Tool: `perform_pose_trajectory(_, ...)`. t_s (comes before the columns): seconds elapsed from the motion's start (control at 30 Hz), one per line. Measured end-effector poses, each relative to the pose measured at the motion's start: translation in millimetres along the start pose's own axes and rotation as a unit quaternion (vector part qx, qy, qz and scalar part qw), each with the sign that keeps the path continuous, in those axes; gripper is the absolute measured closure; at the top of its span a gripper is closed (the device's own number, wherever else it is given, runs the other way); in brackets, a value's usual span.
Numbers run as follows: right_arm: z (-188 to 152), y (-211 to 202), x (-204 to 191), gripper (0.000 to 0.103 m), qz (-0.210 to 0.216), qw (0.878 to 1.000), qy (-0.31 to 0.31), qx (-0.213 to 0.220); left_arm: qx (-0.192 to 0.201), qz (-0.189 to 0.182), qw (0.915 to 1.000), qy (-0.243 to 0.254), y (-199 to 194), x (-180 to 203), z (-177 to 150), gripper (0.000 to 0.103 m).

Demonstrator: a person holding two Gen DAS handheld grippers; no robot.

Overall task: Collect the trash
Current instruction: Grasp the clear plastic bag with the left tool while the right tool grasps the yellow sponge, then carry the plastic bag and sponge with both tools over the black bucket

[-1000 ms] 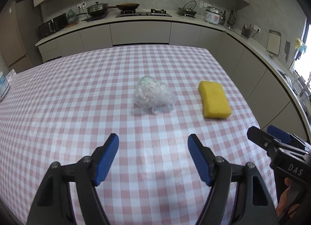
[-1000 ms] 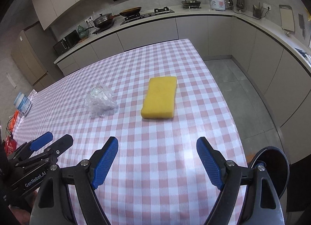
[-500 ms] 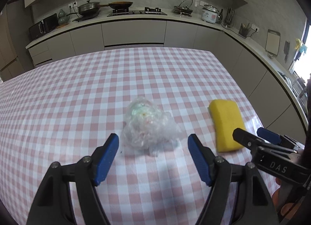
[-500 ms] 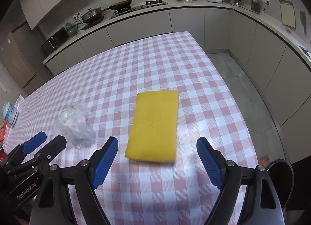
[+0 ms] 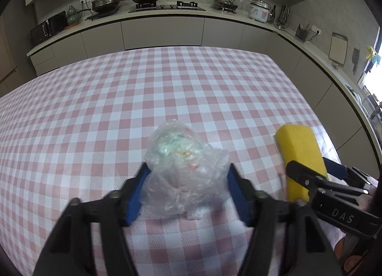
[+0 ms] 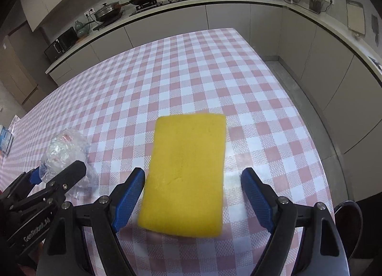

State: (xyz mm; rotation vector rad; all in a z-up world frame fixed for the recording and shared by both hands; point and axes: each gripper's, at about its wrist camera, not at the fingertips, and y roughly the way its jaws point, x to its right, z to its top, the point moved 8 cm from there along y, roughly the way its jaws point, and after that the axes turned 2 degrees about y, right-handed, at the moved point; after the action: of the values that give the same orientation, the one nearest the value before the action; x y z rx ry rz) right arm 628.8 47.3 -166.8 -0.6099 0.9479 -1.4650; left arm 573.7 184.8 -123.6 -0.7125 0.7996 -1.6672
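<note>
1. My left gripper sits low over the pink-and-white checked table, its blue pads flanking a crumpled clear plastic bag. The jaws are narrowed around the bag; the pads look to be touching its sides, though I cannot tell whether they have a firm hold.

2. The bag, a wad of clear film with flecks of green and orange inside, rests on the cloth between those pads, toward the near edge of the table.

3. My right gripper hangs over a yellow sponge, jaws spread wide. The sponge lies flat between the blue pads; the left pad is just beside its long edge, the right pad stands apart from it. Nothing is gripped.

4. In the right wrist view the bag lies to the left of the sponge, with the left gripper around it.

5. In the left wrist view the sponge lies to the right of the bag, with the right gripper straddling its near end.

6. A kitchen counter with pans and a rice cooker runs along the far wall.
</note>
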Motion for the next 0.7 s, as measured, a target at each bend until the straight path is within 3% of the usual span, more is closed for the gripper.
perform_pose_trajectory(0.07, -1, 0, -3, 0.020, -0.003, 1.000, -0.011, 0.006, -0.003, -0.001, 1.0000, -0.004, 2, -1, -4, 0.057)
perform_pose_trajectory(0.13, -4, 1, -7, 0.034, -0.026, 0.999, -0.040, 0.013, 0.001, 0.003, 1.0000, 0.002, -1, 0, -6, 0.061)
perform_pose_trajectory(0.2, -6, 0, -11, 0.041, -0.037, 0.997, -0.064, 0.021, 0.004, 0.000, 1.0000, -0.001, -3, 1, -8, 0.064)
perform_pose_trajectory(0.33, -7, -2, -8, 0.050, -0.026, 0.997, -0.066, 0.023, 0.006, -0.006, 0.9999, -0.008, -11, 2, -15, 0.067)
perform_pose_trajectory(0.7, -29, -37, 3, 0.054, 0.043, 0.998, -0.030, 0.028, 0.023, -0.016, 0.9995, -0.012, -57, 13, -33, 0.067)
